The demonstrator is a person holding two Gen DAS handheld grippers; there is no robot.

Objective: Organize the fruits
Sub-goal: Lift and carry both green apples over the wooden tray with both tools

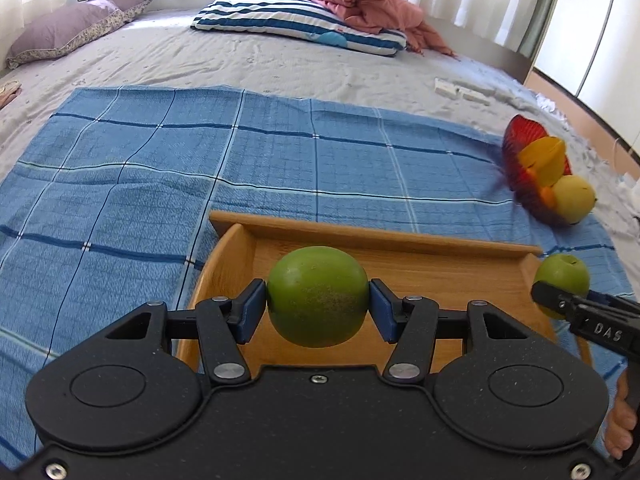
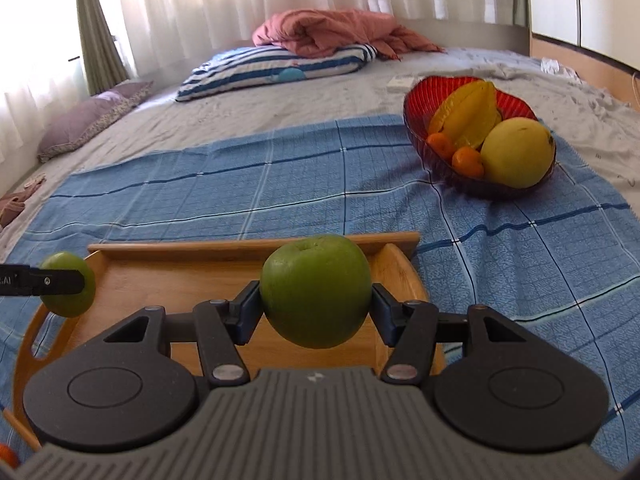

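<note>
My left gripper (image 1: 317,310) is shut on a smooth green fruit (image 1: 317,296) and holds it above the left part of a wooden tray (image 1: 360,233). My right gripper (image 2: 316,308) is shut on a green apple (image 2: 316,292), stem dimple up, over the tray's (image 2: 240,246) right half. Each wrist view also shows the other gripper from the side: the right gripper (image 1: 560,300) with its apple (image 1: 564,274) at the tray's right edge, and the left gripper (image 2: 60,282) with its fruit (image 2: 70,300) at the tray's left edge.
The tray lies on a blue checked cloth (image 2: 280,184) spread over a grey bed. A red ribbed bowl (image 2: 416,114) at the far right holds a star fruit (image 2: 468,114), a yellow fruit (image 2: 516,152) and small oranges (image 2: 466,160). Pillows and a pink blanket (image 2: 332,30) lie beyond.
</note>
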